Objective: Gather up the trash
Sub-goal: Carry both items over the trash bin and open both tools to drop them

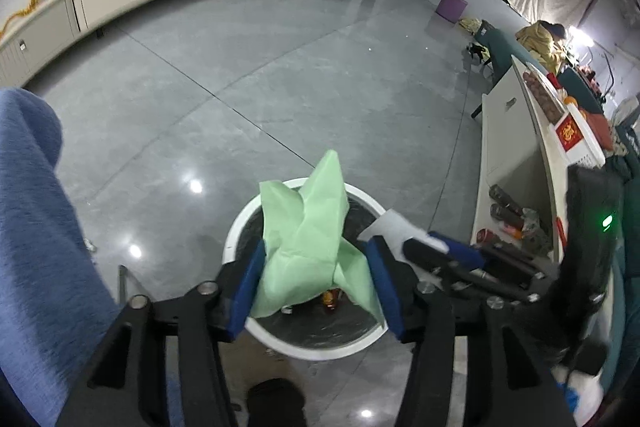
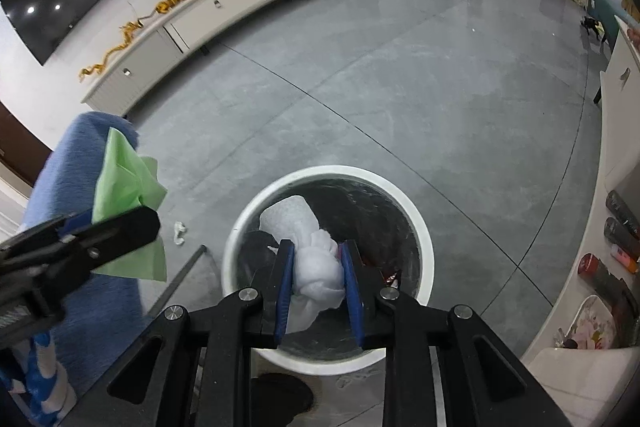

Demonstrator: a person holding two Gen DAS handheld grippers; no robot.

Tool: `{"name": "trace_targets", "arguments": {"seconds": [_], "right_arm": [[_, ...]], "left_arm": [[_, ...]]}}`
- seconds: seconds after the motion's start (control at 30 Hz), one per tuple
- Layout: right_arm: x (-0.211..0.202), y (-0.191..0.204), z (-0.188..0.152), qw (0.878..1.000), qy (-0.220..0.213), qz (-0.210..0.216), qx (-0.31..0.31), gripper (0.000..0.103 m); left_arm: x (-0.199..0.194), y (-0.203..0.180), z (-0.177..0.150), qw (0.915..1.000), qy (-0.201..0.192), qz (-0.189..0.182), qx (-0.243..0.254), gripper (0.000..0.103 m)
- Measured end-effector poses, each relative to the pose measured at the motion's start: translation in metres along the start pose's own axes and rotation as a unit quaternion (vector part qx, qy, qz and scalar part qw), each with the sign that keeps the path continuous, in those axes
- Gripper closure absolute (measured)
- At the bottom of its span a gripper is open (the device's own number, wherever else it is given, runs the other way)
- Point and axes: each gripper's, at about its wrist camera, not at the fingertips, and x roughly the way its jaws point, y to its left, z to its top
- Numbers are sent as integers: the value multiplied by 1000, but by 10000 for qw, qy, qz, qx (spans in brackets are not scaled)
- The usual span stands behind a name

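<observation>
step: drop-off | my left gripper (image 1: 316, 291) clamps green paper (image 1: 308, 231) over white bin (image 1: 236, 227) | my right gripper (image 2: 316, 287) clamps white tissue wad (image 2: 316, 267) above its mouth | next, likely: part both jaws, release inside rim

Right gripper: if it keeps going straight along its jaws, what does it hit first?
Probably the white trash bin: the right gripper, shut on a crumpled white tissue, points into the bin's open mouth, so it would likely meet the dark liner and trash inside. Depth is hard to judge.
</observation>
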Motion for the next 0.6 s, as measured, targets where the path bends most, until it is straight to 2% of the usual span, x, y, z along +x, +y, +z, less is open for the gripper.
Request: {"name": "trace_targets", "arguments": {"seconds": [0.03,0.1,0.2,0.4,0.6], "right_arm": [[6,-3,0,10000,41,-27,20,78],[14,-5,-2,9999,108,-72,56,69],[22,-12,-2,9998,146,-136,55,57],[19,-11,-4,9994,101,-320,57,55],[-3,6,-1,9995,-74,-322,25,55]], "left_arm": [[3,1,1,10000,10,-19,-31,47],[11,1,7,9999,19,-56,-106,41],[17,1,12,9998,-15,-104,-183,40],[15,1,9,9993,-180,37,-325,39],[-18,7,2,9963,-647,329,-468,39]]}}
